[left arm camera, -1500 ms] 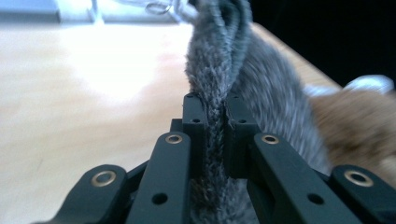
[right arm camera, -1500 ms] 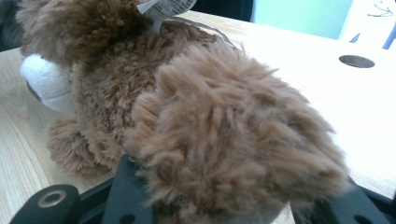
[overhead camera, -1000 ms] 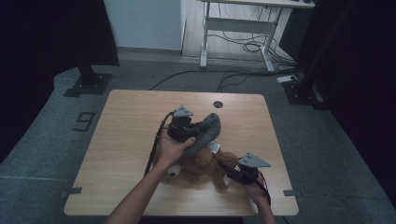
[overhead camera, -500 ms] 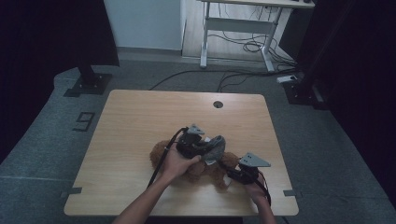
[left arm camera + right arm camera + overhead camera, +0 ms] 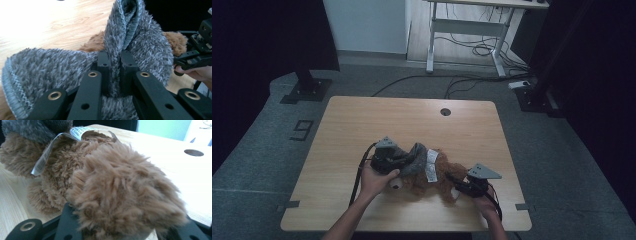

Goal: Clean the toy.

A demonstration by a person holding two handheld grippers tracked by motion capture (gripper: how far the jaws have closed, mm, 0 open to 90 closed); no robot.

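At the near edge of the table (image 5: 362,120) the right gripper (image 5: 460,186) holds one furry limb of a brown teddy bear (image 5: 432,177). In the right gripper view this brown limb (image 5: 125,202) sits between the two black jaws and bulges over them, so the jaws stand partly closed around it and pin the toy in place. The bear lies on the wood close to the person's side, with a white care label (image 5: 431,165) on its body.

A little farther in, the left gripper (image 5: 404,159) is closed tight on a grey fleece garment (image 5: 412,152). In the left gripper view the two pads press a fold of the grey fabric (image 5: 115,70) between them, and the rest of the cloth hangs open on both sides, over the brown fur.

I judge that the step in hand is dressing the bear: the grey piece is brought onto its body while the other gripper keeps it steady. The next move calls for pulling the opening of the garment over the bear without losing the thin fold, and the right side must hold firm so the toy does not slide
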